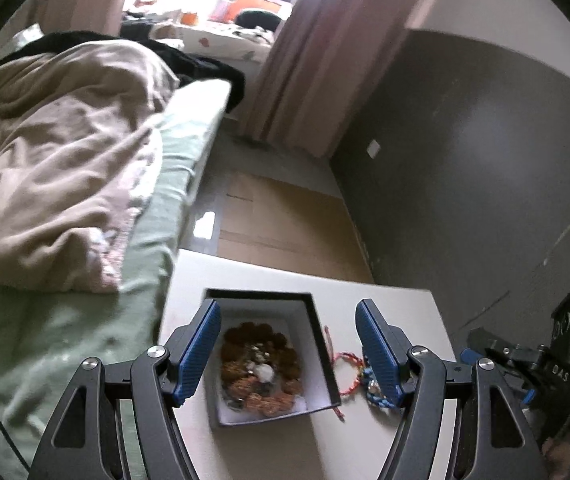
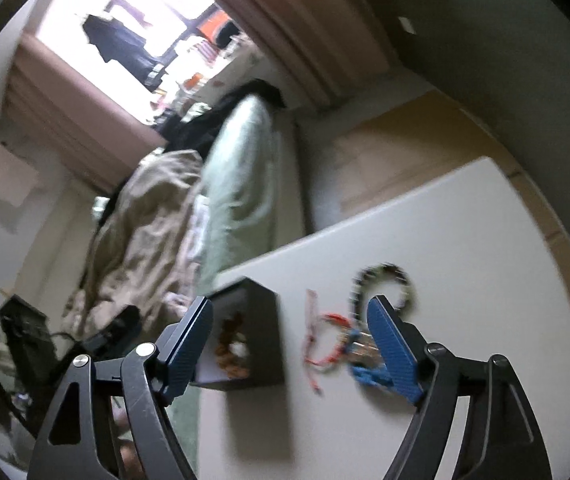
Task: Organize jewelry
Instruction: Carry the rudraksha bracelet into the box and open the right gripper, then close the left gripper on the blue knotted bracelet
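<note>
A small black-walled box (image 1: pixel 319 340) with a white inside stands on the white table (image 1: pixel 389 304). In it lies a brown bead bracelet (image 1: pixel 261 364) with a white stone. My left gripper (image 1: pixel 289 306) hovers open over the box, nothing between its fingers. To the right of the box lie a red string bracelet (image 1: pixel 345 372) and a blue woven one (image 1: pixel 379 398). In the right wrist view my right gripper (image 2: pixel 291 302) is open and empty above the box (image 2: pixel 263 320), the red bracelet (image 2: pixel 325 340) and the blue bracelet (image 2: pixel 365 374). A dark bead bracelet (image 2: pixel 385 284) lies farther back.
A bed (image 1: pixel 153 240) with a green sheet and a crumpled beige duvet (image 1: pixel 57 160) borders the table's left side. A dark grey wall (image 1: pixel 485 160) stands to the right, with brown cardboard on the floor (image 1: pixel 285 224) beyond the table's far edge.
</note>
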Demonstrator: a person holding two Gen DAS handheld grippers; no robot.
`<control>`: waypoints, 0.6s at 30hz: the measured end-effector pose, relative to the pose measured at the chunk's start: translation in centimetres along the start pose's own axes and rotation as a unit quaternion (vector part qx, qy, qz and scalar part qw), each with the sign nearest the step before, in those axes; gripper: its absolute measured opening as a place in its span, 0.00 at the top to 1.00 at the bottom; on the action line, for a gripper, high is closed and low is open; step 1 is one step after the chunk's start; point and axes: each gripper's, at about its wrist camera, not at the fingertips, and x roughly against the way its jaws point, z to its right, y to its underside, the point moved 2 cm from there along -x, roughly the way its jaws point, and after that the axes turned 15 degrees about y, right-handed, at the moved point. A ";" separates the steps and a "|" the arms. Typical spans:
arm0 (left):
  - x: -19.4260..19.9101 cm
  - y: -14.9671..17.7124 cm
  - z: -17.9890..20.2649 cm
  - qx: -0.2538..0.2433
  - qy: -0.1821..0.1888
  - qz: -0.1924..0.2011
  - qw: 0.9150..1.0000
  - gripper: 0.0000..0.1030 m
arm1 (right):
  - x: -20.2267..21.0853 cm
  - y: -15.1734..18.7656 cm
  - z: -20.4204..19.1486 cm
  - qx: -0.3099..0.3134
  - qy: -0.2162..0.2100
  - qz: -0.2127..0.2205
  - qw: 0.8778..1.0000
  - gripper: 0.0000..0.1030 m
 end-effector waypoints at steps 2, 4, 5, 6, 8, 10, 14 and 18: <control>-1.0 0.4 0.9 -0.006 0.003 -0.014 1.000 0.32 | -0.3 0.2 1.4 -0.013 0.012 -0.018 1.000 0.23; -2.2 0.8 2.1 -0.012 0.017 -0.031 0.999 0.32 | -0.6 0.2 2.4 -0.024 0.018 -0.030 0.999 0.23; -2.8 1.1 2.9 -0.020 0.021 -0.042 0.999 0.32 | -0.7 0.1 3.0 -0.031 0.020 -0.033 0.999 0.23; -3.5 1.4 3.7 -0.029 0.023 -0.053 0.998 0.32 | -0.6 0.1 3.4 -0.035 0.023 -0.034 0.999 0.23; -4.6 1.9 5.1 -0.045 0.029 -0.072 0.996 0.32 | -0.4 -0.1 4.3 -0.041 0.026 -0.037 0.998 0.23; -5.8 2.5 6.5 -0.062 0.038 -0.091 0.993 0.32 | -0.1 -0.3 4.9 -0.049 0.023 -0.038 0.998 0.23; -8.1 3.7 9.0 -0.096 0.046 -0.129 0.986 0.37 | 0.9 -0.7 6.4 -0.065 0.022 -0.035 0.997 0.23; -10.4 5.2 10.8 -0.115 0.057 -0.164 0.978 0.40 | 1.5 -0.9 8.0 -0.080 0.024 -0.036 0.996 0.23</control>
